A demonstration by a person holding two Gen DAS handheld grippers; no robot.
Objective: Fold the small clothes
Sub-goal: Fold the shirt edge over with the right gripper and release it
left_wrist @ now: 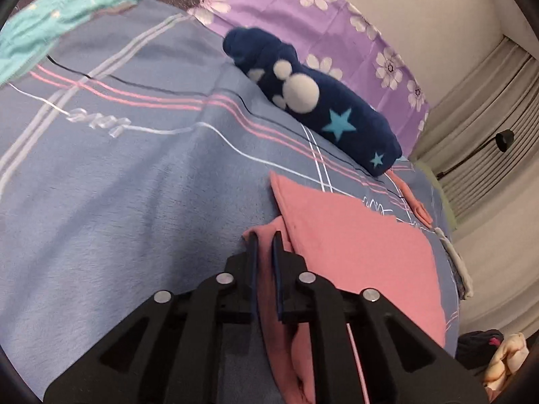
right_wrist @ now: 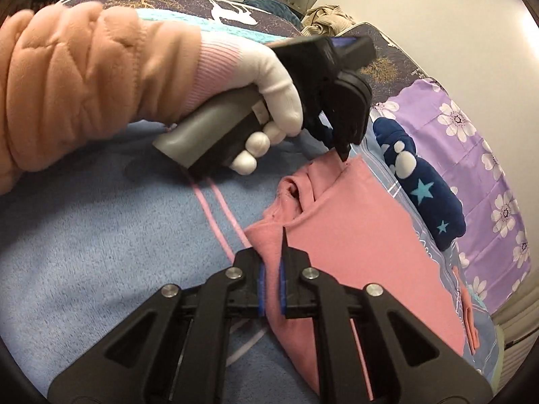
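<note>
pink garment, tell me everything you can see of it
The pink garment is soft, matte knit fabric, lying mostly flat on the blue striped bedspread with a smooth folded panel and a bunched, rumpled edge on its left. The left gripper and the right gripper are each shut on that bunched edge. A rolled navy blanket with stars lies just beyond it, apart from it.

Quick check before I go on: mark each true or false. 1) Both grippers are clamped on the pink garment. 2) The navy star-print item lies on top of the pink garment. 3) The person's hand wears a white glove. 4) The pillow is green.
1) True: the left gripper and right gripper are shut on the pink garment.
2) False: the navy item lies beside it on the bedspread.
3) True: white glove.
4) False: the pillow is purple with white flowers.
</note>
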